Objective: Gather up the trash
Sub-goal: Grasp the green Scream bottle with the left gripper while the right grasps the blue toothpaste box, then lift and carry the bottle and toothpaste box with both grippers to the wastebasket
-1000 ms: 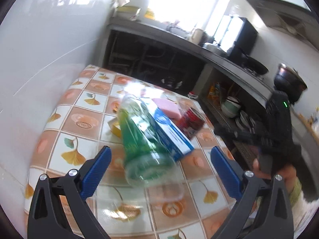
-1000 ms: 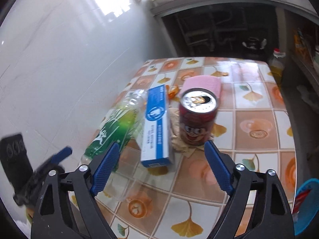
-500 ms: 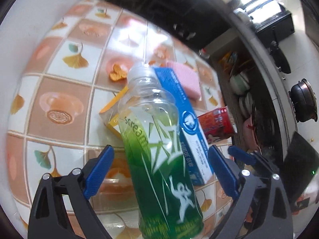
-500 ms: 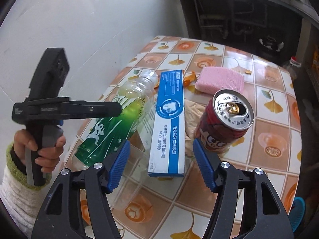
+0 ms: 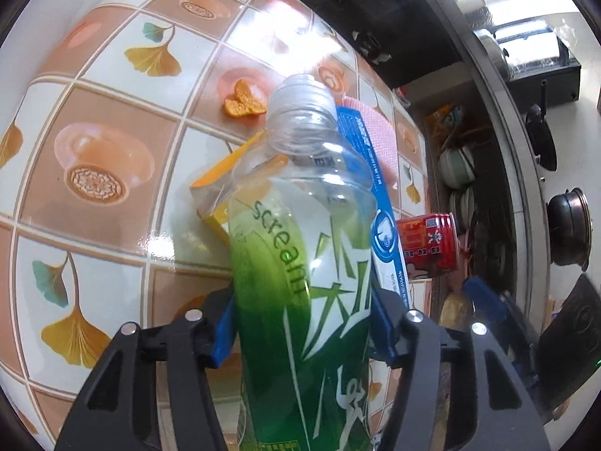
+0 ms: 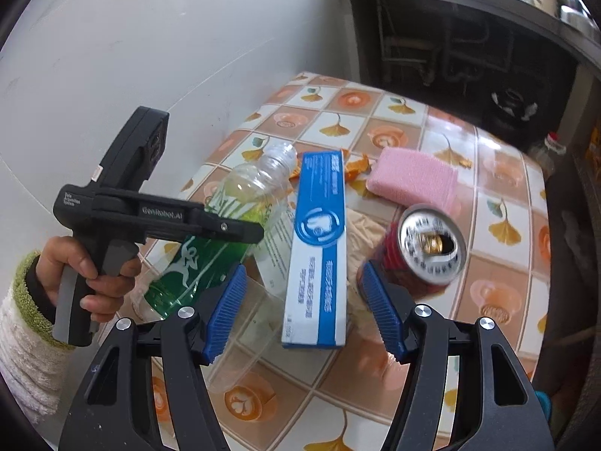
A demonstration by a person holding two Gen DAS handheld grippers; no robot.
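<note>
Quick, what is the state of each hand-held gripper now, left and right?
Left hand-held gripper: closing, pads against the green bottle.
Right hand-held gripper: open, holding nothing; the blue box lies ahead between its fingers.

A second ago the left hand-held gripper (image 5: pixel 302 329) hovers wide open, short of the green bottle (image 5: pixel 300 289) at frame centre. Now its jaws are closing with the bottle between them, the blue pads (image 5: pixel 225 323) at its sides, and the bottle fills the lower centre of the left view. The right hand-held gripper (image 6: pixel 302 312) has narrowed too; the red can (image 6: pixel 420 251) now sits at its right pad, upper right.
</note>
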